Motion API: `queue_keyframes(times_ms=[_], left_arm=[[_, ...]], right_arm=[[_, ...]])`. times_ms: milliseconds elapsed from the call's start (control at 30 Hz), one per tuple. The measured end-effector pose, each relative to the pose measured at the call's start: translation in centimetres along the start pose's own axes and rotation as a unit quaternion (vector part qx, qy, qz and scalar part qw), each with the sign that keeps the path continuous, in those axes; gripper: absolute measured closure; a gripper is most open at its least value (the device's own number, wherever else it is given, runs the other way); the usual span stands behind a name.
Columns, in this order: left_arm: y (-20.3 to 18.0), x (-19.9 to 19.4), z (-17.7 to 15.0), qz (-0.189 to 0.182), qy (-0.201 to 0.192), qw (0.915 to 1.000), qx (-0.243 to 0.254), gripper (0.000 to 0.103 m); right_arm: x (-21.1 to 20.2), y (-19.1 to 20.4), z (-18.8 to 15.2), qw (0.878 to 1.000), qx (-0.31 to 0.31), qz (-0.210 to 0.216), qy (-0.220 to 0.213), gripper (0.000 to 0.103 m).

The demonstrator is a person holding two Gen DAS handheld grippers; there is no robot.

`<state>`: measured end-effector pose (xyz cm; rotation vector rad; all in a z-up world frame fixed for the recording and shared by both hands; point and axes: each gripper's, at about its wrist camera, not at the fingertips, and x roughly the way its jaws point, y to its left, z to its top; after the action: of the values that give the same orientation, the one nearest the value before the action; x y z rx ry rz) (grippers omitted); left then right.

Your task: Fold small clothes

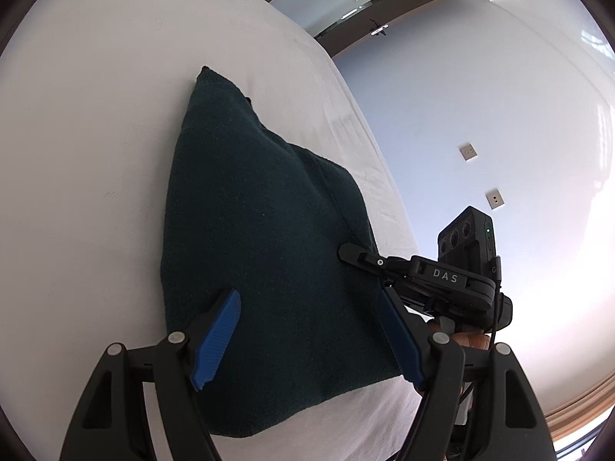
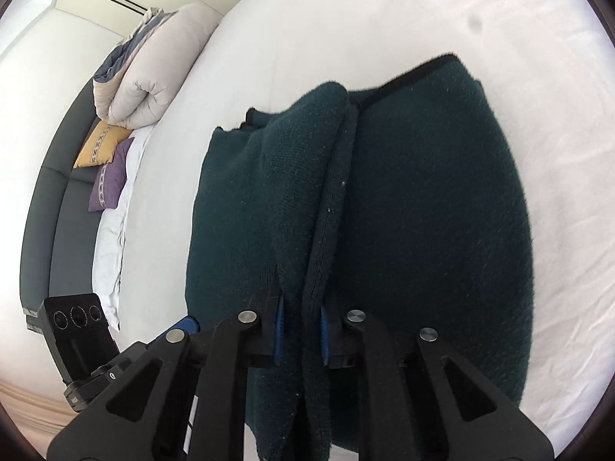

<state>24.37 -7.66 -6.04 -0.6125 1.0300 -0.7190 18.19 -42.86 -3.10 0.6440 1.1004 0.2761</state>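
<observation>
A dark green knitted garment [image 1: 261,238] lies folded on the white bed [image 1: 84,153]. My left gripper [image 1: 307,334] is open just above its near edge, blue pads on either side of the cloth, gripping nothing. My right gripper [image 2: 301,330] is shut on a raised fold of the same garment [image 2: 423,211], which bunches up between its blue pads [image 2: 278,326]. In the left wrist view the right gripper [image 1: 357,255] reaches onto the garment's right edge. In the right wrist view the left gripper's body [image 2: 84,342] shows at the lower left.
A rolled white duvet [image 2: 150,65], a yellow cushion [image 2: 102,144] and a purple cushion [image 2: 109,176] lie at the head of the bed by a dark grey headboard [image 2: 50,207]. A wall with sockets [image 1: 469,151] stands past the bed's right edge.
</observation>
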Motion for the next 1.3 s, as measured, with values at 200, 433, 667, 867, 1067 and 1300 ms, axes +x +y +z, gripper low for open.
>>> queue_keyframes(times_ms=[200,433,667,867,1067,1300], left_arm=[[-3.3,2.6,0.0,-0.005,0.014,0.9991,0.038,0.028],[-3.7,6.4,-1.0,0.014,0.049,0.9976,0.046,0.027],[-3.2,6.2,-1.0,0.010,0.055,0.9975,0.043,0.027],[-3.2,6.4,-1.5,0.012,0.053,0.9976,0.042,0.027],[-3.0,6.3,-1.4,0.008,0.057,0.9976,0.038,0.027],[-3.1,6.6,-1.5,0.010,0.058,0.9975,0.039,0.027]], right_arm=[[-4.6,-2.8,1.4,0.999,0.003,0.005,-0.042,0.091],[-4.7,-9.7,0.3,0.997,0.066,0.037,-0.015,0.090],[-10.6,-10.3,0.1,0.991,0.092,0.033,-0.091,0.083],[-12.7,-7.2,-0.9,0.998,0.033,0.040,-0.044,0.083],[-8.7,-6.9,-1.7,0.997,0.066,0.031,-0.011,0.083],[-4.6,-7.7,-1.2,0.995,0.094,0.039,0.013,0.083]])
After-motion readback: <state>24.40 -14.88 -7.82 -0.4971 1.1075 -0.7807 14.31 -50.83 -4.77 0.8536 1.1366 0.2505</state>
